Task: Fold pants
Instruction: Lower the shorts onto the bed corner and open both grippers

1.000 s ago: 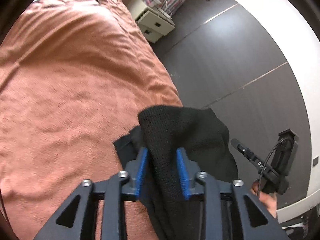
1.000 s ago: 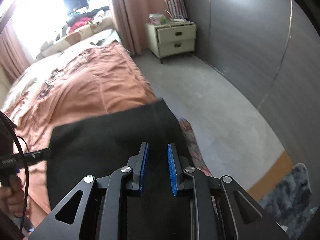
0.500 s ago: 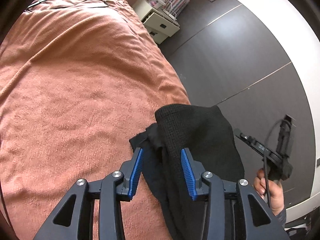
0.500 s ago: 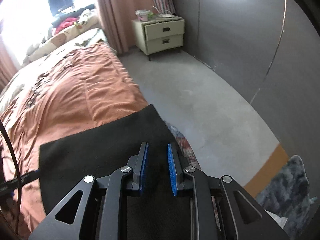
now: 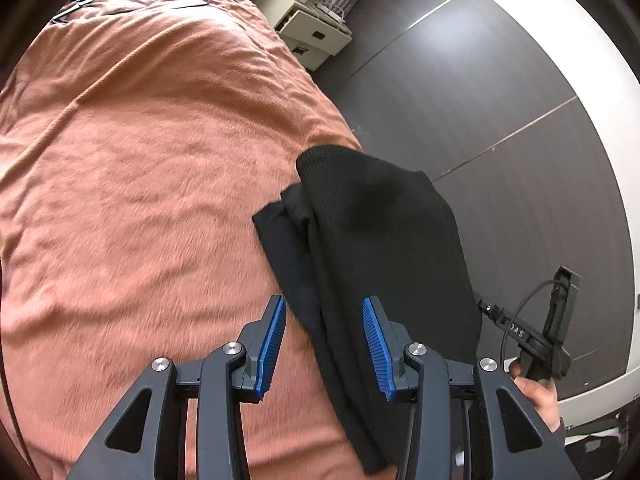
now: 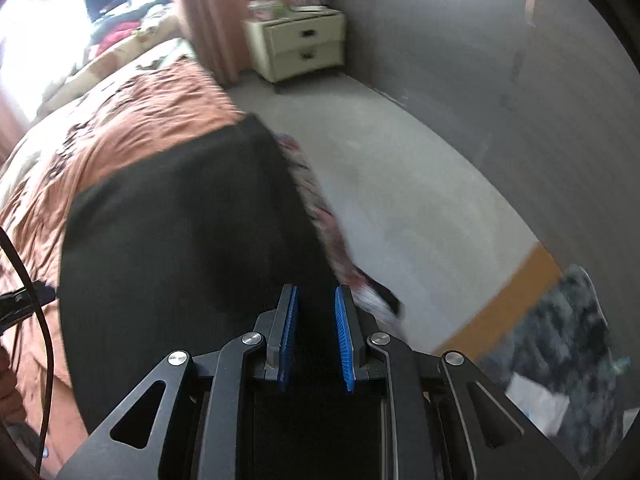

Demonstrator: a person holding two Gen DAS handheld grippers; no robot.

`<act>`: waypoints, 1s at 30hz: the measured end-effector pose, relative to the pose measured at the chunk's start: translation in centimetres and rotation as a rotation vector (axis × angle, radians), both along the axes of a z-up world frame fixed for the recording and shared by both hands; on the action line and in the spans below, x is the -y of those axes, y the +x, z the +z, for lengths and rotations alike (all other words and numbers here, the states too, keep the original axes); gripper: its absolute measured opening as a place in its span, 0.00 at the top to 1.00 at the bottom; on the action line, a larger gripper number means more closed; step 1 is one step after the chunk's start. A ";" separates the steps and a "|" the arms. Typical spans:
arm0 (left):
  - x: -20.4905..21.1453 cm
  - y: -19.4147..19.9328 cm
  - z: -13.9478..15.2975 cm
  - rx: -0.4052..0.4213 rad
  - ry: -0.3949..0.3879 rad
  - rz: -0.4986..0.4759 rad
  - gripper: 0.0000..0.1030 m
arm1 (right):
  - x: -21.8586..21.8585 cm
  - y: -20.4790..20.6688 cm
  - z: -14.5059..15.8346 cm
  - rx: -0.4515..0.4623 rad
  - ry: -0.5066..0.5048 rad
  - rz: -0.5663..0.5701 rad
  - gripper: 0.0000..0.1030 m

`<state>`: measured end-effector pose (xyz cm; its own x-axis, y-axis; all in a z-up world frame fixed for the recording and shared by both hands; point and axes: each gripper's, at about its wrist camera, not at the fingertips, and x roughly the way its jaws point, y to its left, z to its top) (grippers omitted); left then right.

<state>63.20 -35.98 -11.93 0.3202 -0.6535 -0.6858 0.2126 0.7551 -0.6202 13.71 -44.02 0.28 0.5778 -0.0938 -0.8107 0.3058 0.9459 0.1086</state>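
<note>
The left gripper (image 5: 324, 344) has let go of the black pants (image 5: 380, 240) it was pinching a second ago; its blue pads (image 5: 272, 346) now stand wide apart, the cloth passing between them without being squeezed. The right gripper (image 6: 316, 334) shows the dark fabric (image 6: 188, 232) running between its narrowly spaced pads and on beneath its body, and the blur makes it impossible to tell whether it is pinching it. The pants lie at the near corner of the bed, on the rust-coloured bedspread (image 5: 140, 160), doubled over into a thick bundle with a ribbed upper layer and a smoother layer poking out to the left. Their right side hangs off the mattress edge toward the grey floor (image 6: 400, 184). Beyond them a cream nightstand (image 6: 298, 48) stands against the dark wall by a pink curtain (image 6: 208, 16). A patterned cloth (image 6: 340, 248) peeks out beside the pants, and a mottled grey rug (image 6: 568, 352) lies to the right.
</note>
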 end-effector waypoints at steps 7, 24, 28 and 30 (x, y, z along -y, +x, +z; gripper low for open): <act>-1.4 -3.5 2.7 0.046 0.043 -0.008 0.39 | -0.3 -3.3 3.1 0.039 0.052 -0.004 0.77; -5.9 -13.6 11.3 0.155 0.086 -0.010 0.09 | -9.2 -13.1 9.8 0.108 -0.001 0.024 0.00; -7.8 -16.4 13.9 0.195 0.104 -0.003 0.07 | -11.4 -15.6 10.8 0.132 -0.005 0.032 0.00; -8.8 -17.9 15.2 0.221 0.121 0.007 0.04 | -12.2 -16.5 11.3 0.135 0.001 0.035 0.00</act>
